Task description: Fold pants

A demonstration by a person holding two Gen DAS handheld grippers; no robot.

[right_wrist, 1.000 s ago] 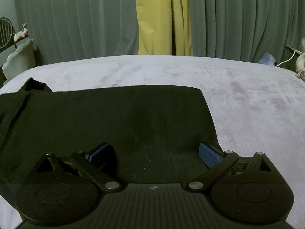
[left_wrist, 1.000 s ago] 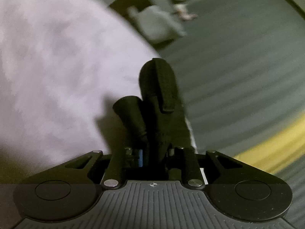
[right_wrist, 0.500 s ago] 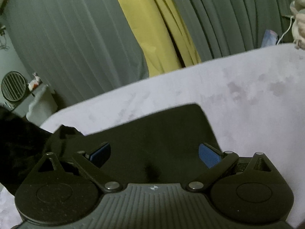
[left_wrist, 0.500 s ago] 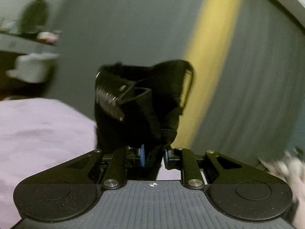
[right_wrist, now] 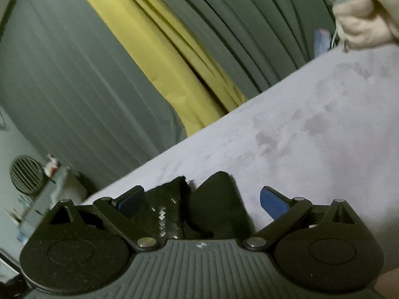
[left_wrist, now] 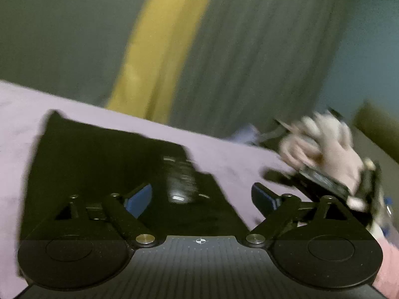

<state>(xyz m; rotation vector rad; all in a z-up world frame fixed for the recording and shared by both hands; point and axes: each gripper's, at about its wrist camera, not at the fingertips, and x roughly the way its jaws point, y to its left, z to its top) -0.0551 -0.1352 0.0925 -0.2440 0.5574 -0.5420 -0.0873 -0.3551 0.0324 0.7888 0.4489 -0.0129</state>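
Left wrist view: left gripper, fingers opening wide, blue pads clear of the cloth, nothing held. Black pants lie folded on the lilac bed cover, below and ahead of the fingers. Person's right hand, blurred, on the other gripper at the right edge. Grey curtain with yellow curtain behind. Right wrist view: right gripper, fingers spread wide, nothing gripped; a bunched corner of the pants sits between them on the bed cover, touching neither pad. Round vent at left.
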